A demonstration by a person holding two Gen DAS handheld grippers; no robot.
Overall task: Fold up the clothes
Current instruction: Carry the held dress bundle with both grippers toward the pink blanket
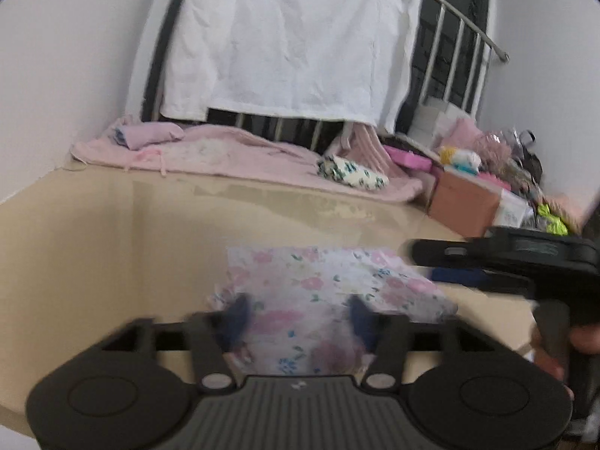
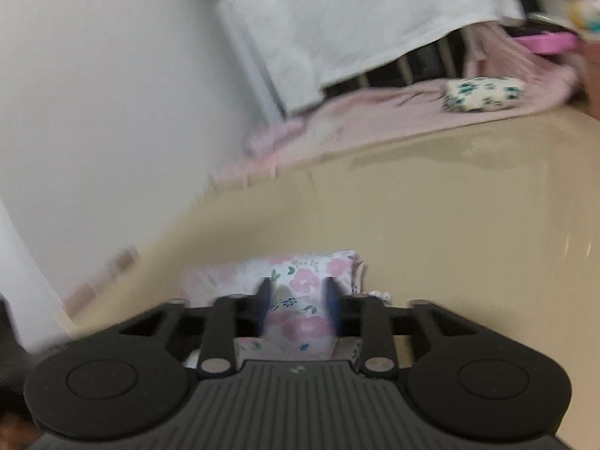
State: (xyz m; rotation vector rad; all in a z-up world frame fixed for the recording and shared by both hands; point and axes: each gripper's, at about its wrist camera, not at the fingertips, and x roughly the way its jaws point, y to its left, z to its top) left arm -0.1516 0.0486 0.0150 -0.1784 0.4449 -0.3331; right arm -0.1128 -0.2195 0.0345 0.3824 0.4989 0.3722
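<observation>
A white garment with pink flowers (image 1: 322, 292) lies folded on the beige table (image 1: 112, 232). My left gripper (image 1: 298, 309) is open, its blue-tipped fingers spread over the garment's near part. My right gripper (image 2: 296, 292) is also open, its fingers standing either side of the floral garment (image 2: 300, 281) at its edge. The right gripper shows in the left wrist view (image 1: 487, 262) at the right, beside the garment's far right corner. Both views are blurred.
A pink blanket (image 1: 240, 153) lies along the table's back edge, with a folded green-patterned cloth (image 1: 354, 172) on it. A white sheet (image 1: 292, 37) hangs over a railing behind. Boxes and clutter (image 1: 487, 187) stand at the back right. A white wall (image 2: 93, 93) is left.
</observation>
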